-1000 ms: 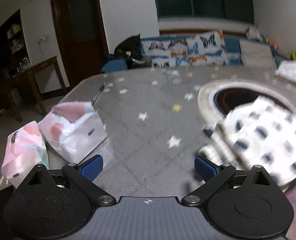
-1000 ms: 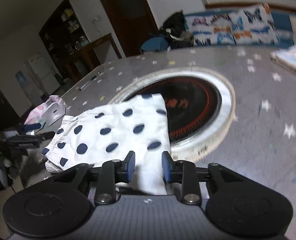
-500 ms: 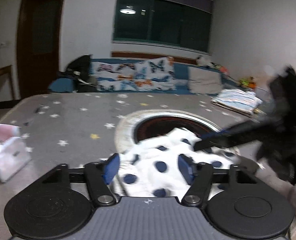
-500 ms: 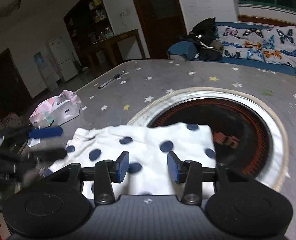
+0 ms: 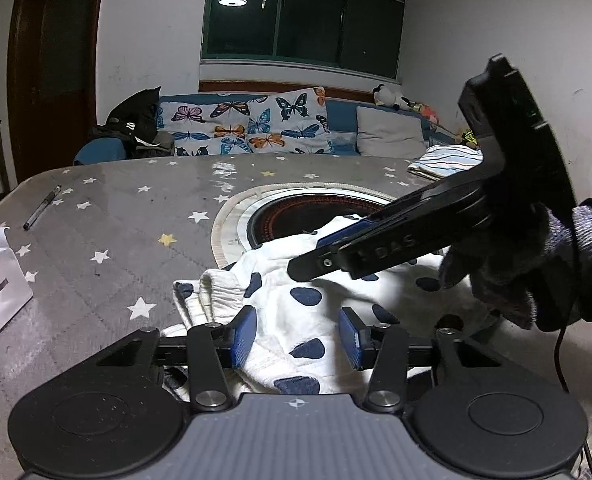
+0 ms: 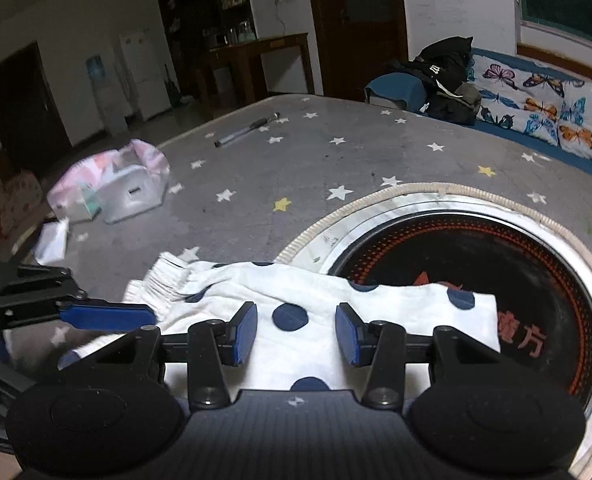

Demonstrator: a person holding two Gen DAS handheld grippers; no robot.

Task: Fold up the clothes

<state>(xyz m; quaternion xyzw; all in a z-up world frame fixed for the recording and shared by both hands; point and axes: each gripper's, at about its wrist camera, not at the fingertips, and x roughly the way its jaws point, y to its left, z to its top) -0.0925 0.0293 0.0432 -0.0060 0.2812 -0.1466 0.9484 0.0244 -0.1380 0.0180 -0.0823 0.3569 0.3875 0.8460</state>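
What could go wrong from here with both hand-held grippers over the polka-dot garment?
1. Both sets of jaws stand apart over the polka-dot garment, pads not pressing; the bunched waistband could be pinched in several layers, or missed.
2. The right hand-held gripper reaches across above the left hand-held gripper; they might collide.
3. The cloth overlaps the round inset; dragging could snag on its rim.

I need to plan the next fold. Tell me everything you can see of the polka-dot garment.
The polka-dot garment is white, soft-looking fabric with dark blue dots and a gathered, ruffled band at one end. It lies rumpled and partly folded on the star-patterned table, its far end draped over the round black inset. Cloth shows between both grippers' part-open jaws, but no pad visibly presses on it.
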